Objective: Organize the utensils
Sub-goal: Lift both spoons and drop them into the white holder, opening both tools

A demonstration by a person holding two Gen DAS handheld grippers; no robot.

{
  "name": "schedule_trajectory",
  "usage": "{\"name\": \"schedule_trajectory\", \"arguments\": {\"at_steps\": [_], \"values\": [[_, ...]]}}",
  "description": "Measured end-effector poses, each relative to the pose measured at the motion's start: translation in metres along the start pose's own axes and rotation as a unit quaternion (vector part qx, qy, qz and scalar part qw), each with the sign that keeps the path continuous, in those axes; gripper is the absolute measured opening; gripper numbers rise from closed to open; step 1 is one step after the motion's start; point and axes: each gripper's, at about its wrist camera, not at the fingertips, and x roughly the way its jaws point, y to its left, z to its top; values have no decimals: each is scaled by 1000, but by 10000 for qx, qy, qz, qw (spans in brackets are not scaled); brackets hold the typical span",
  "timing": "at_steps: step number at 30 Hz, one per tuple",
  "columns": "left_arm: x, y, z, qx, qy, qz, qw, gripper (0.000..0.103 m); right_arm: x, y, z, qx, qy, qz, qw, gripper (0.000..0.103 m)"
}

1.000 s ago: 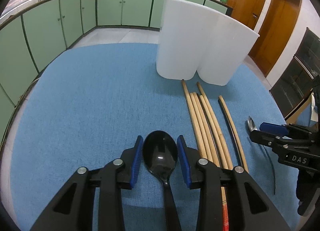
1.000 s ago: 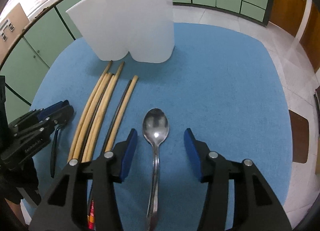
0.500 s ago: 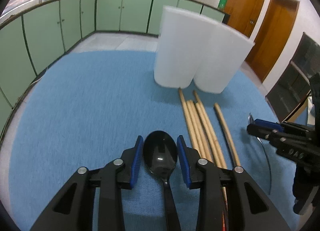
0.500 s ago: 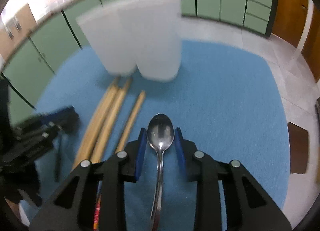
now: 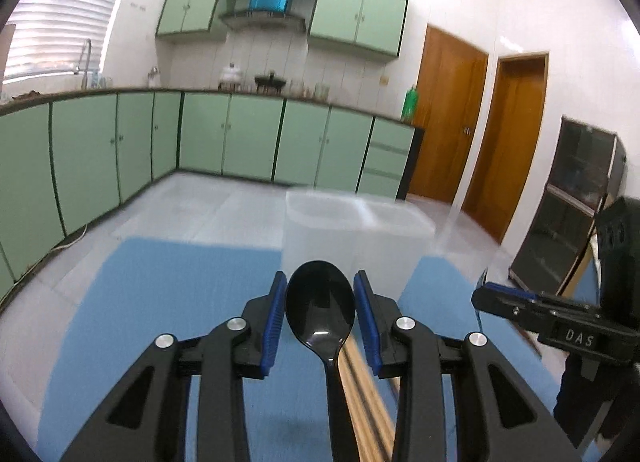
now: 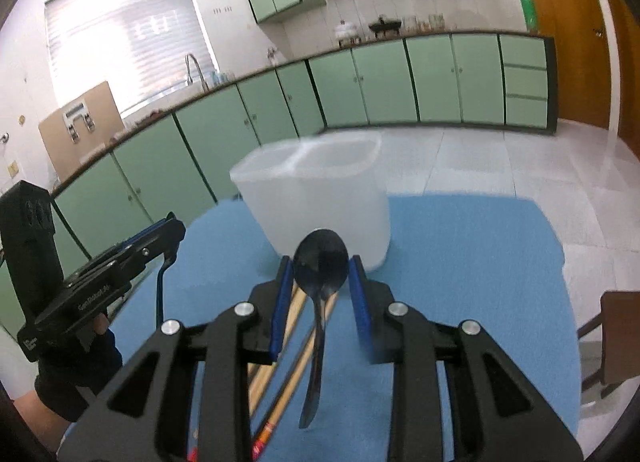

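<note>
Black plastic fills the left tongs (image 5: 320,308): their blue pads are clamped on the bowl of a black spoon (image 5: 320,302), narrowly parted, the handle running back toward 6 o'clock between the arms. The right tongs (image 6: 320,276) are likewise pinched on the bowl of a metal spoon (image 6: 320,262), whose handle hangs down to 6 o'clock, free of the blue surface (image 6: 460,246) below.

From the left tongs the white bin (image 5: 356,234), with two compartments, stands at 12 o'clock, just past the spoon's tip; the right tongs show at 3 o'clock. From the right tongs the bin is again at 12 o'clock and the left tongs sit at 9 o'clock, held by a dark-gloved hand (image 6: 76,382).

Wooden chopsticks (image 6: 296,346) lie on the surface under both tongs, mostly covered by the arms. Both views are smeared, so the bin's rim is soft and I cannot tell what is inside it.
</note>
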Motion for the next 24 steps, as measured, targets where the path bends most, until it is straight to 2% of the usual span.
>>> {"name": "schedule_trajectory", "arguments": {"at_steps": [8, 14, 18, 24], "values": [[19, -7, 79, -129, -778, -93, 9968, 34, -23, 2, 71, 15, -734, 119, 9972, 27], [56, -16, 124, 98, -1117, 154, 9936, 34, -14, -12, 128, 201, -1095, -133, 9937, 27], [86, -18, 133, 155, -1164, 351, 9925, 34, 12, -18, 149, 151, -1095, -572, 9922, 27], [119, -18, 131, 217, -1031, 601, 9926, 34, 56, -24, 146, 62, -997, -1126, 9886, 27]]}}
